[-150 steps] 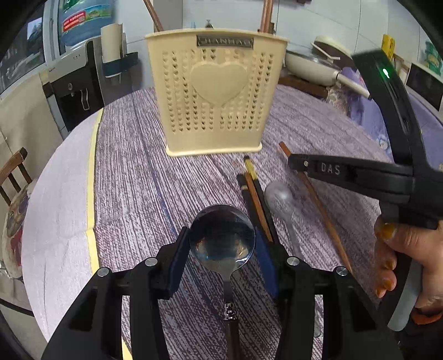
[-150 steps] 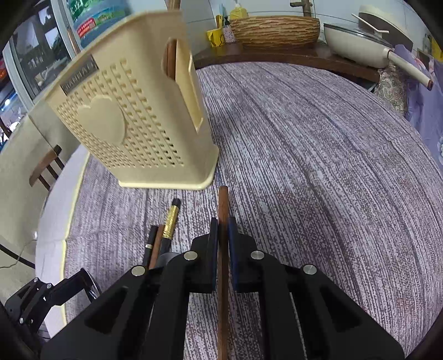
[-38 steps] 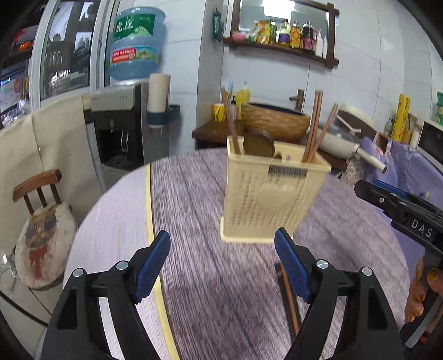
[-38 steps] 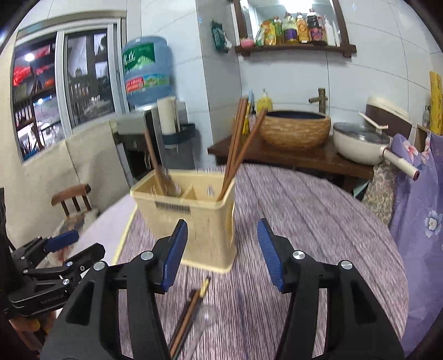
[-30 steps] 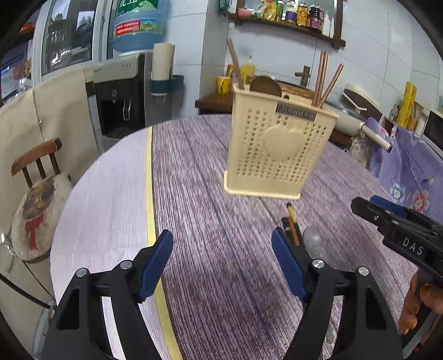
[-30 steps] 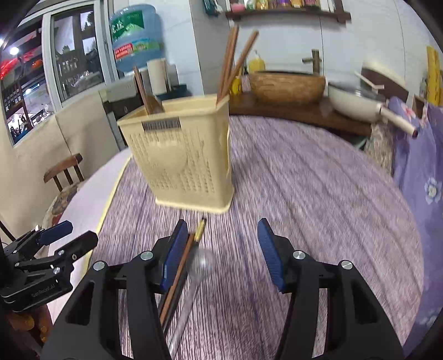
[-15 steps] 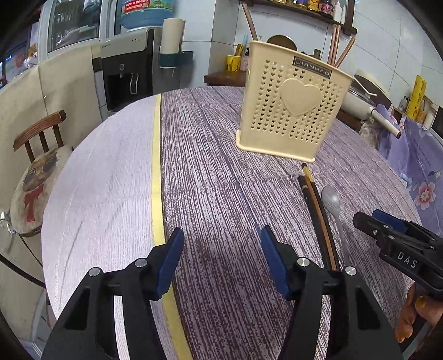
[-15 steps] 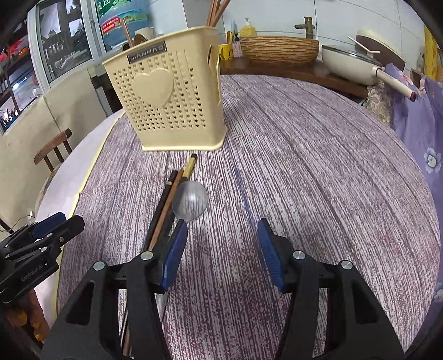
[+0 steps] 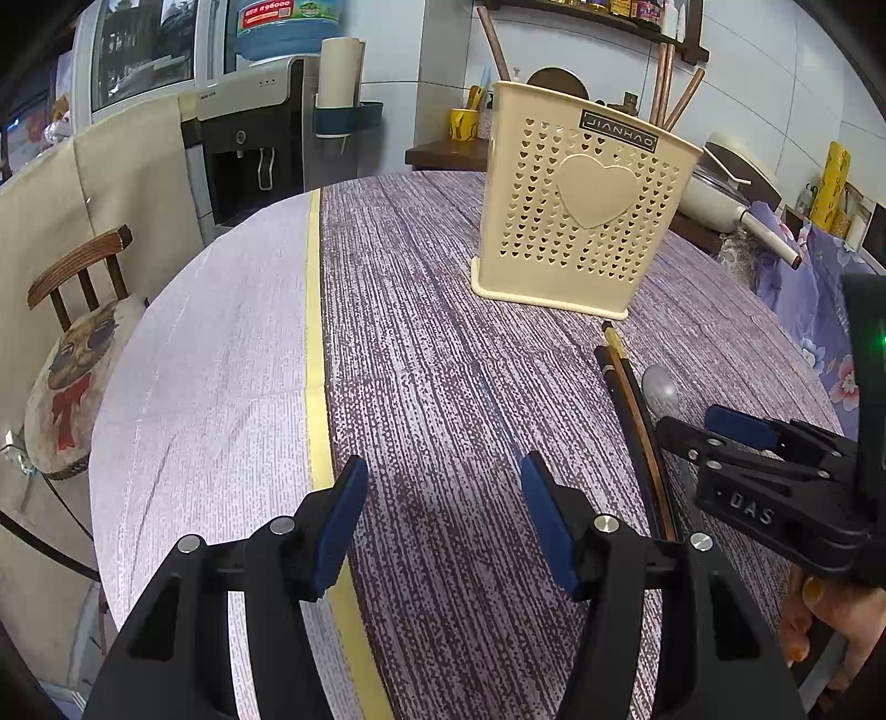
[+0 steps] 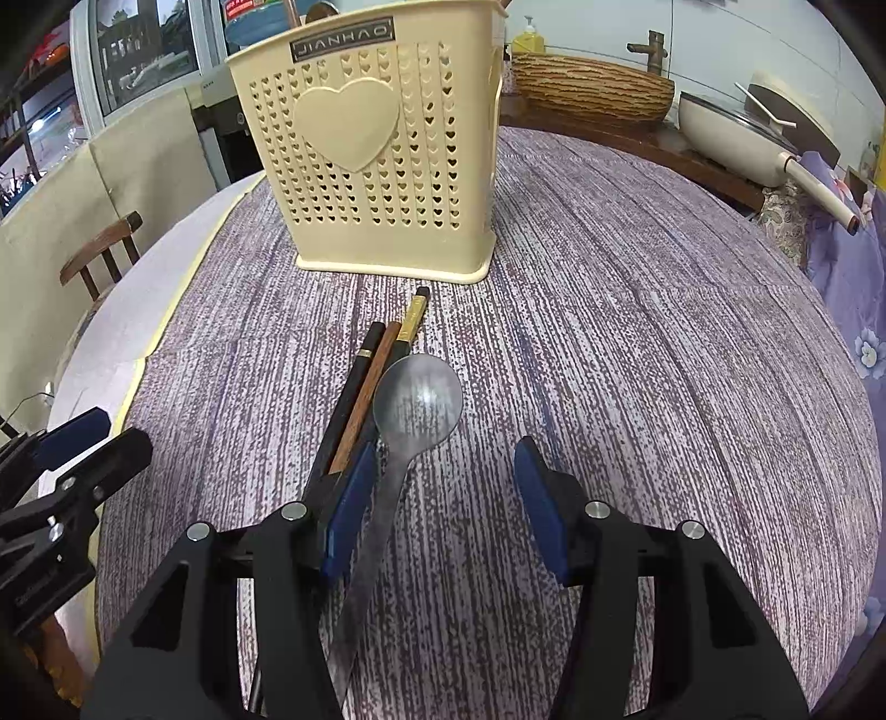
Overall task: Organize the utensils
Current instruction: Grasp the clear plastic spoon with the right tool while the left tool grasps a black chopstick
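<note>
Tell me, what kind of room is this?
Most likely a home kitchen or dining corner: a pan on a wooden counter, a water cooler by the wall, and a round dining table with a chair beside it.

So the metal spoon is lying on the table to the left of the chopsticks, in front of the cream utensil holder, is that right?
Not quite. In the right wrist view the metal spoon lies to the right of the chopsticks, not the left. It is on the table in front of the cream utensil holder, as you said.

Home kitchen-dining room: water dispenser [image 9: 252,144], pan [image 10: 736,133], condiment shelf [image 9: 609,14], round table [image 9: 432,387].
</note>
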`<state>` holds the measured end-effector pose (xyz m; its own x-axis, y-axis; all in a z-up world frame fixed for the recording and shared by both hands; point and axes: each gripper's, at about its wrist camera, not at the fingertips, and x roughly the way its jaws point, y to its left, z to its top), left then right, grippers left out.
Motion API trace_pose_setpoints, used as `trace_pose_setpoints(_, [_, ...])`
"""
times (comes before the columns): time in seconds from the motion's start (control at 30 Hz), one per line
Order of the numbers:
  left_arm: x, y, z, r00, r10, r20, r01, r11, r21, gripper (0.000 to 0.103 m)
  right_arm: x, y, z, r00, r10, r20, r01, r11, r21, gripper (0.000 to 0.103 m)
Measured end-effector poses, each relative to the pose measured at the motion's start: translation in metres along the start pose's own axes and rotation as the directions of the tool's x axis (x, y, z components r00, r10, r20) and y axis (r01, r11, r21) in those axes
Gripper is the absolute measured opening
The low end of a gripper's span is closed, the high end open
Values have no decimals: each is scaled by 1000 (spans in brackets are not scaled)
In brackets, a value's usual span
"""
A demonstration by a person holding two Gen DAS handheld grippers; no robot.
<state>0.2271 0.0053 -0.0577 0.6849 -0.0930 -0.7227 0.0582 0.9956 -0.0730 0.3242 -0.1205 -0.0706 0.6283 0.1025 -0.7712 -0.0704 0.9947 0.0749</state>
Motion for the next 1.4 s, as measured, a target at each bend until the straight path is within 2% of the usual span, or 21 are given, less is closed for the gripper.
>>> trace_pose_setpoints(0.2, [3, -8, 1, 1000, -7, -12, 7, 1000, 16, 57, 8, -2, 9, 1000, -20, 4, 20, 1000, -12, 47])
trace_pose_setpoints(0.3, [5, -17, 3, 999, -29, -22, 30, 999, 32, 57, 9, -2, 11, 1000, -10, 9, 10, 999, -33, 34])
trace_pose_setpoints(0.43, [9, -30, 7, 996, -71, -44, 74, 995, 61, 57, 6, -12, 10, 1000, 2, 0, -2, 999, -42, 23])
trace_pose_setpoints(0.5, [11, -40, 9, 995, -90, -48, 94, 992, 87, 57, 3, -21, 7, 1000, 6, -4, -6, 999, -39, 20])
trace_pose_setpoints(0.73, [26, -71, 12, 987, -139, -85, 151, 976, 159, 57, -7, -46, -2, 1000, 0, -3, 0, 1000, 5, 20])
trace_pose_setpoints(0.9, [36, -76, 11, 989, -103, -104, 121, 977, 176, 56, -8, -46, -3, 1000, -6, 0, 6, 1000, 10, 20])
trace_pose_setpoints(1.2, [31, -52, 14, 997, -25, -75, 35, 990, 135, 56, -9, -49, -5, 1000, 18, 7, -18, 999, 34, 22])
trace_pose_setpoints(1.33, [27, -46, 20, 995, -64, -72, 71, 992, 105, 56, -7, -50, -2, 1000, 17, 3, -17, 999, 48, 23])
trace_pose_setpoints(1.4, [30, -50, 22, 996, -46, -74, 55, 991, 120, 56, -5, -49, 1, 1000, 15, -6, -15, 998, 60, 24])
